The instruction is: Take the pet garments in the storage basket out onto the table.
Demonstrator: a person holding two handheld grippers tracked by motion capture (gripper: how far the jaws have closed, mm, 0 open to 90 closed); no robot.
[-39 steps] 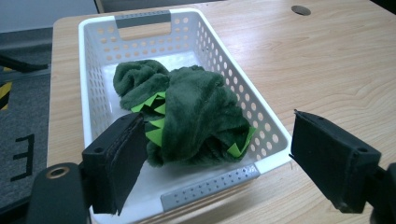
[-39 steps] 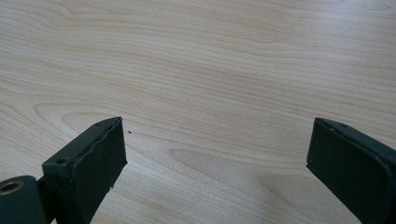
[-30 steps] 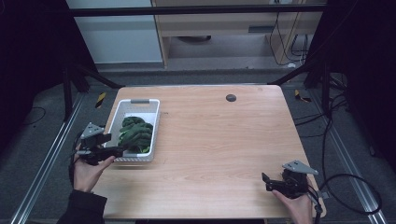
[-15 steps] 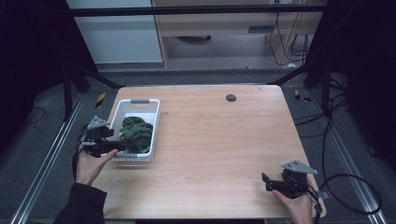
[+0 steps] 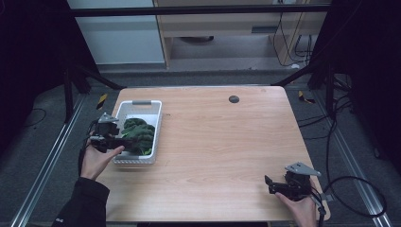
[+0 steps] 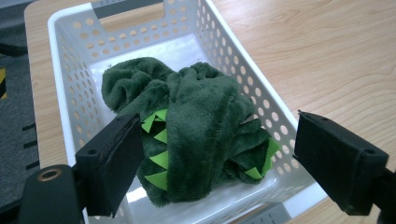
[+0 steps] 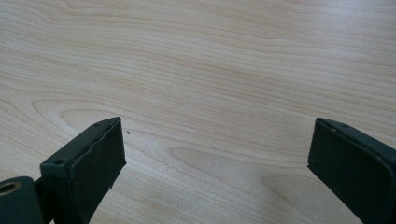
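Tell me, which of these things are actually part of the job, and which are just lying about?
In use:
- green plush toy
- white basket holding it
- left gripper, open over the toy

Lying about:
- right gripper, open over bare table
- small dark disc on the tabletop

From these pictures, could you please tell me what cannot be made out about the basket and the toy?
- Green plush toy: its shape; crumpled in both views.
- White basket floor: under the toy, hidden in the left gripper view.
- Basket's near wall: cut off by that view's bottom edge.
- Left claw: too small in the high view.
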